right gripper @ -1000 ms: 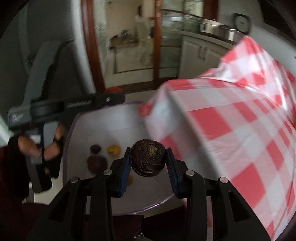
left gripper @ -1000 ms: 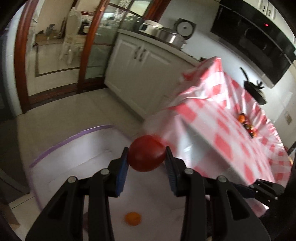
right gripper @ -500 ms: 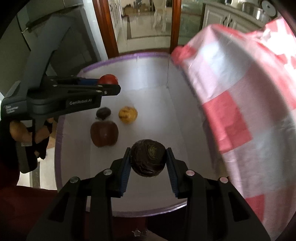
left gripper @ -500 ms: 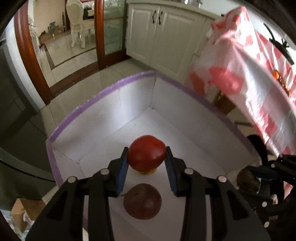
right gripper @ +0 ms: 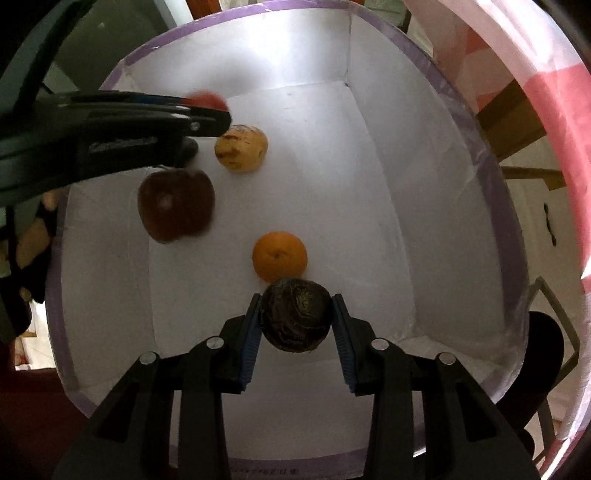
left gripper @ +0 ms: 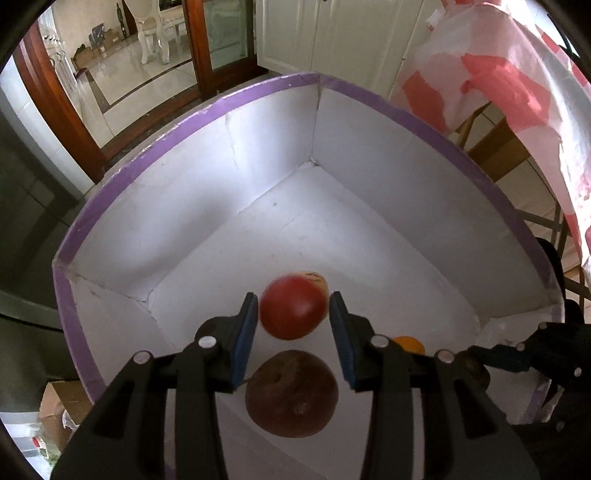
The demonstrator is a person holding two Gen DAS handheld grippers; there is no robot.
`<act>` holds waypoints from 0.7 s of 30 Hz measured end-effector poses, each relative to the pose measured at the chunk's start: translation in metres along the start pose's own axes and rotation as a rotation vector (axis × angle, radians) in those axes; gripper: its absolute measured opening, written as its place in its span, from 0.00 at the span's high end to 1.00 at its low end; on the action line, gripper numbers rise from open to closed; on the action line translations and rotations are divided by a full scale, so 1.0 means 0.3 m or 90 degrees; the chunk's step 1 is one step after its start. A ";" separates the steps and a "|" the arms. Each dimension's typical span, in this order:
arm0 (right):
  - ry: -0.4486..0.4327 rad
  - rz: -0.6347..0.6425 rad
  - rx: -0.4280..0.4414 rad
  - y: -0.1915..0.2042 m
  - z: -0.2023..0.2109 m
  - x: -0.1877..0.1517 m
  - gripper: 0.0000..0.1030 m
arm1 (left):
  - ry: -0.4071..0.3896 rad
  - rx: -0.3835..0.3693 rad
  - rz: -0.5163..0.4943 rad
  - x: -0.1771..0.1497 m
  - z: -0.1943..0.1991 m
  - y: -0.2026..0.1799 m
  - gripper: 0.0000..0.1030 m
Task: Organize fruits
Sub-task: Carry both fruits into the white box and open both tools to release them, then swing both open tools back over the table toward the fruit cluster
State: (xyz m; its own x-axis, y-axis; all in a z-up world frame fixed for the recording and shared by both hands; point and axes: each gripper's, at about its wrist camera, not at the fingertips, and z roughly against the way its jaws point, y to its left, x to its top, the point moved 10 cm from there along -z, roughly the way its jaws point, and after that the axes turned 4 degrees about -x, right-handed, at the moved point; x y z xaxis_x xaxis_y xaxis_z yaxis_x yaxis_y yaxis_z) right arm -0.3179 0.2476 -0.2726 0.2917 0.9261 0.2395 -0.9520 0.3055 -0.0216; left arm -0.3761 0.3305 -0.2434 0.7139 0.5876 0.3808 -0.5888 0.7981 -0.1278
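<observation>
Inside a white box with a purple rim (left gripper: pixel 258 94), my left gripper (left gripper: pixel 292 321) has its jaws opening. A red round fruit (left gripper: pixel 293 308) sits blurred between the pads, with a gap on each side. Below it lie a dark red apple (left gripper: pixel 291 393), a yellow fruit (left gripper: pixel 319 278) and an orange (left gripper: pixel 408 343). My right gripper (right gripper: pixel 295 325) is shut on a dark brown, rough round fruit (right gripper: pixel 295 312) low over the box floor, just in front of the orange (right gripper: pixel 279 255). The apple (right gripper: pixel 175 205) and yellow fruit (right gripper: pixel 242 147) lie further left.
A table draped in a red-and-white checked cloth (left gripper: pixel 517 92) stands beside the box on the right, wooden legs (right gripper: pixel 509 122) showing under it. Beyond are white cabinets (left gripper: pixel 332 33), a wood-framed glass door (left gripper: pixel 207 40) and tiled floor. A cardboard box (left gripper: pixel 62 406) sits lower left.
Both grippers have come down from above the table edge into the box and tilted downward. The left pads have parted from the red fruit. The right still grips the dark fruit.
</observation>
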 end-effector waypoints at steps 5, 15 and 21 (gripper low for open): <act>-0.015 -0.001 0.004 -0.006 0.033 -0.006 0.50 | -0.013 0.005 0.019 -0.004 0.027 -0.002 0.24; -0.052 0.008 0.026 0.027 0.101 0.005 0.45 | -0.011 0.031 0.013 -0.004 0.044 -0.022 0.10; -0.116 0.040 0.034 0.057 0.229 0.025 0.44 | -0.050 0.079 0.029 0.042 0.109 -0.007 0.10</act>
State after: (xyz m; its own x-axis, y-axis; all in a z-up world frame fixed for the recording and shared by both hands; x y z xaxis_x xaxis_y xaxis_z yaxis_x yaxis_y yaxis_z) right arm -0.3383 0.2447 -0.2046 0.2142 0.8863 0.4107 -0.9729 0.2312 0.0085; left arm -0.3784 0.3319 -0.2085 0.6559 0.6072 0.4486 -0.6659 0.7452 -0.0350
